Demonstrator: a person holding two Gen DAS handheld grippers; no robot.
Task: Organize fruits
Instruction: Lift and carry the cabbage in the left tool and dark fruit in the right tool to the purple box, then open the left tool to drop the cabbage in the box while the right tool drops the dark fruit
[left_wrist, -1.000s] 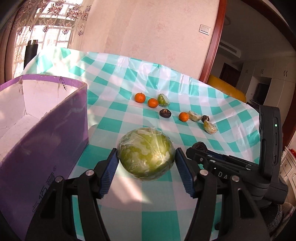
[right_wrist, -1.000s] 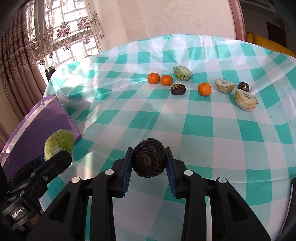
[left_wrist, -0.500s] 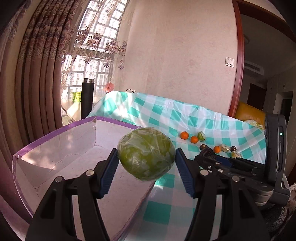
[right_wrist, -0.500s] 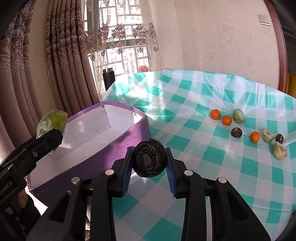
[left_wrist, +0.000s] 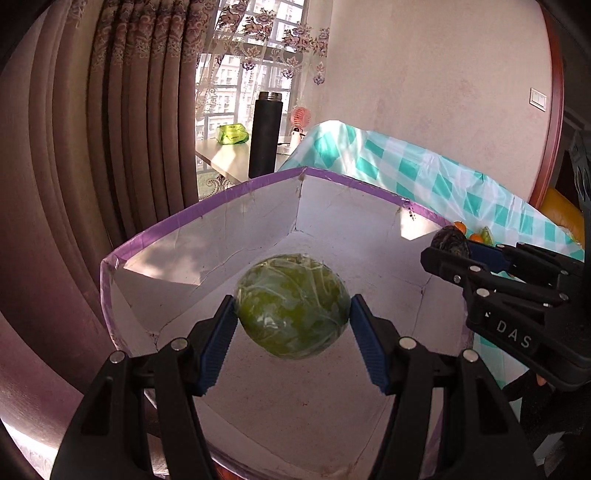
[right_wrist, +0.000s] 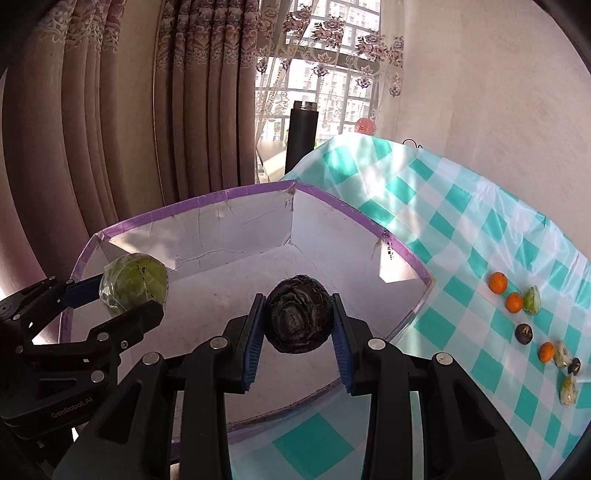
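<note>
My left tongs (left_wrist: 293, 325) are pinching one green cabbage wrapped in clear film (left_wrist: 293, 306), blue pads pressed on both its sides, and I have it hanging over the white floor of the purple-rimmed cardboard box (left_wrist: 177, 221). My right tongs (right_wrist: 297, 325) are clamped on one dark purple cabbage (right_wrist: 298, 314), held above the same box (right_wrist: 184, 206) near its right wall. In the right wrist view the left tongs show at the far left edge with the green cabbage (right_wrist: 133, 282) inside the box's left end; in the left wrist view the right tongs come in from the right, their dark load (left_wrist: 450, 240) just over the box rim.

Out on the teal-and-white checked tabletop (right_wrist: 461, 221) I count eight loose pieces in a rough line — three oranges (right_wrist: 497, 282) (right_wrist: 513, 302) (right_wrist: 546, 352), two small dark round fruits (right_wrist: 523, 333) (right_wrist: 574, 366), and three pale pieces wrapped in film (right_wrist: 531, 300) (right_wrist: 562, 359) (right_wrist: 568, 388). They lie well apart from the box.

Behind the box stands one black flask (left_wrist: 265, 134), with a small pink fan (left_wrist: 298, 118) and a green bag (left_wrist: 232, 133) near it on a sill, brown curtains (left_wrist: 110, 129) to the left. From the left wrist, the right tongs' body blocks most of the fruit row — only orange tips show.
</note>
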